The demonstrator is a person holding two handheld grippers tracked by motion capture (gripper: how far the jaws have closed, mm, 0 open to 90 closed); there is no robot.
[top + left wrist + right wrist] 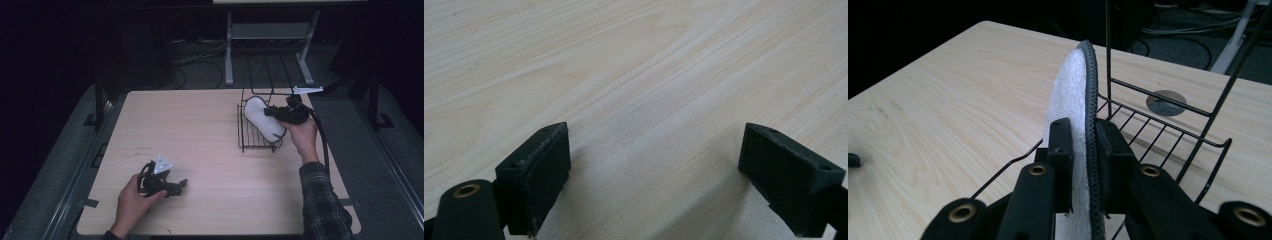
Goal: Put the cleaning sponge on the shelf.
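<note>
On my left, the left hand (131, 204) holds the left gripper (176, 186) low over the near-left part of the table (190, 135), its grey plate (163, 164) on top. In the left gripper view I see its jaws standing wide apart with only bare wood grain between them; the pads (541, 175) are close above the tabletop, casting soft shadows on it, but I cannot tell whether they touch it.

Moving right, the middle of the table lies open between the two hands, which are well apart.

At the far right sits a black wire rack (252, 135), near the table's right edge. The right hand (302, 134), in a plaid sleeve (320, 200), holds the right gripper (272, 112) at the rack, its cable (322, 142) looping back along the forearm. Its jaws are clamped on a white pad (262, 117) with a dark stitched rim. In the right gripper view I see the pad (1073, 100) standing on edge between the jaws, white fuzzy face to one side and dark rim toward the rack wires (1158, 125). The pad sits upright in the rack, leaning a little; whether its lower edge rests on the rack floor I cannot tell. A round grey grommet (1164, 103) shows in the tabletop beyond the rack.
</note>
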